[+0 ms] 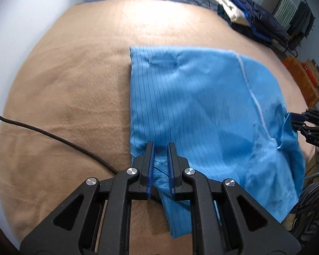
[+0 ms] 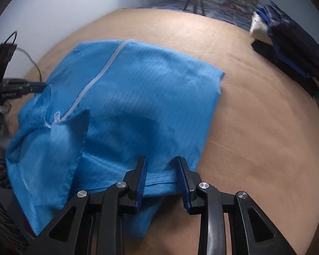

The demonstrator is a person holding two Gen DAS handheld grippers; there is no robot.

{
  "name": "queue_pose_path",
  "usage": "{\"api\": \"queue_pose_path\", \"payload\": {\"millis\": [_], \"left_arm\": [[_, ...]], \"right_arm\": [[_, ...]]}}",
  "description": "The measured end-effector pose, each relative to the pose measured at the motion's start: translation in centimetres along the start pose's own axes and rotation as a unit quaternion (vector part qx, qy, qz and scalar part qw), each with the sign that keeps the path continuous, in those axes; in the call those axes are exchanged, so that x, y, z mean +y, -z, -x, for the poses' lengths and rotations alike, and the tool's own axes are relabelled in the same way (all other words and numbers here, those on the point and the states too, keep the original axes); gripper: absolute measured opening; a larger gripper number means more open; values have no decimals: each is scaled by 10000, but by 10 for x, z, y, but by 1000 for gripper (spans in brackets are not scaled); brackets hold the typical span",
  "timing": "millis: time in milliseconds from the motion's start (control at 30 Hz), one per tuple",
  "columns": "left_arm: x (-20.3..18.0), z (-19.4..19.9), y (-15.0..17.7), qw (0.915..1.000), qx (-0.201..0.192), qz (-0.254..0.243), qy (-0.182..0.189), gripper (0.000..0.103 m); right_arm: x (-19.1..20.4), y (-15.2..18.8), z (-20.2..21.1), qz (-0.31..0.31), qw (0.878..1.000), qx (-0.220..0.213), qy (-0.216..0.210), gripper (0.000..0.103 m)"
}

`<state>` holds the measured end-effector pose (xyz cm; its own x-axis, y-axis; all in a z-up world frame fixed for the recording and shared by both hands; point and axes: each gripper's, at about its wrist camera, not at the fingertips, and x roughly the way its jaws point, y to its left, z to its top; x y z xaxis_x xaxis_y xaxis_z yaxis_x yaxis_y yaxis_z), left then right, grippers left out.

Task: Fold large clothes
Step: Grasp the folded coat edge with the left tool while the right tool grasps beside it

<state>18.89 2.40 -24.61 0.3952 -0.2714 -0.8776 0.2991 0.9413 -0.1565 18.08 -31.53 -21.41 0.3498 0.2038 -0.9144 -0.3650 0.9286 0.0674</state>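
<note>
A bright blue pinstriped garment (image 1: 202, 110) with a white zipper (image 1: 255, 97) lies partly folded on the tan blanket (image 1: 74, 74). My left gripper (image 1: 160, 148) is at its near hem, and the hem fabric is bunched between the pads. In the right wrist view the same garment (image 2: 142, 97) spreads ahead, its collar flaps raised at the left. My right gripper (image 2: 161, 170) has the near hem pinched between its blue pads. Each gripper shows in the other's view, the right gripper (image 1: 295, 121) and the left gripper (image 2: 42, 85), each holding up an edge of the cloth.
A stack of dark folded clothes (image 1: 251, 17) sits at the blanket's far right corner, also in the right wrist view as a dark pile (image 2: 287, 42). A tripod (image 2: 194, 0) stands at the far end. A black cable (image 1: 53, 136) crosses the blanket at the left. Orange boxes (image 1: 304, 74) stand beyond the right edge.
</note>
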Motion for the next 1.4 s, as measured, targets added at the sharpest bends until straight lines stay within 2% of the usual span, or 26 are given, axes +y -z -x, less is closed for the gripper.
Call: {"api": "queue_pose_path", "payload": {"millis": [33, 67, 100, 133, 200, 300, 367, 467, 533, 633, 733, 867, 967, 1000, 1067, 1133, 1200, 1267, 1300, 1400], "left_arm": [[3, 6, -2, 9999, -76, 121, 49, 24], [9, 12, -4, 9993, -151, 308, 162, 43], [14, 15, -6, 9986, -204, 434, 243, 52], [24, 21, -8, 9965, -297, 680, 389, 58], [44, 24, -13, 9900, -308, 1165, 733, 58], [79, 15, -19, 9702, -107, 2026, 1324, 58], [94, 7, -20, 9584, 44, 2320, 1662, 58], [107, -5, -19, 9464, 207, 2625, 1870, 58], [112, -13, -20, 9421, 304, 2732, 1921, 58], [112, -20, -25, 9365, 431, 2707, 2187, 58], [110, -29, -29, 9363, 586, 2618, 2268, 57], [108, -49, -28, 9228, 940, 2746, 2535, 56], [106, -55, -31, 9177, 1030, 2757, 2668, 54], [104, -56, -33, 9172, 1059, 2736, 2695, 53], [97, -62, -38, 9166, 1151, 2673, 2741, 45], [89, -66, -42, 9216, 1166, 2567, 2669, 44], [85, -65, -46, 9252, 1166, 2510, 2596, 44], [76, -65, -49, 9341, 1156, 2429, 2347, 29], [74, -65, -50, 9375, 1141, 2401, 2246, 26], [56, -57, -56, 9582, 1008, 2067, 1702, 19]], "right_arm": [[-4, 1, 7, -158, 9998, -73, -104, 31], [-9, 1, 14, -358, 9989, -169, -237, 33], [-16, 3, 21, -582, 9973, -262, -368, 41], [-24, 4, 26, -811, 9948, -359, -492, 54], [-40, 9, 32, -1268, 9874, -541, -781, 66], [-66, 15, 25, -1918, 9705, -540, -1361, 66], [-81, 21, 15, -2299, 9581, -476, -1640, 66], [-101, 27, -2, -2780, 9372, -385, -2072, 66], [-108, 29, -12, -2944, 9261, -320, -2340, 63], [-112, 27, -20, -2958, 9202, -323, -2543, 61], [-115, 23, -26, -2914, 9142, -302, -2802, 61], [-123, 24, -35, -3031, 8972, -250, -3204, 53], [-124, 26, -43, -3113, 8832, -232, -3500, 48], [-122, 26, -45, -3099, 8805, -227, -3580, 46], [-117, 23, -50, -3061, 8781, -209, -3672, 39], [-111, 21, -55, -3079, 8733, -183, -3770, 30], [-106, 16, -60, -3062, 8738, -134, -3775, 26], [-100, 12, -61, -3023, 8750, -111, -3781, 25], [-96, 11, -60, -2983, 8773, -101, -3759, 25], [-85, 10, -54, -2821, 8916, -54, -3541, 24]]}}
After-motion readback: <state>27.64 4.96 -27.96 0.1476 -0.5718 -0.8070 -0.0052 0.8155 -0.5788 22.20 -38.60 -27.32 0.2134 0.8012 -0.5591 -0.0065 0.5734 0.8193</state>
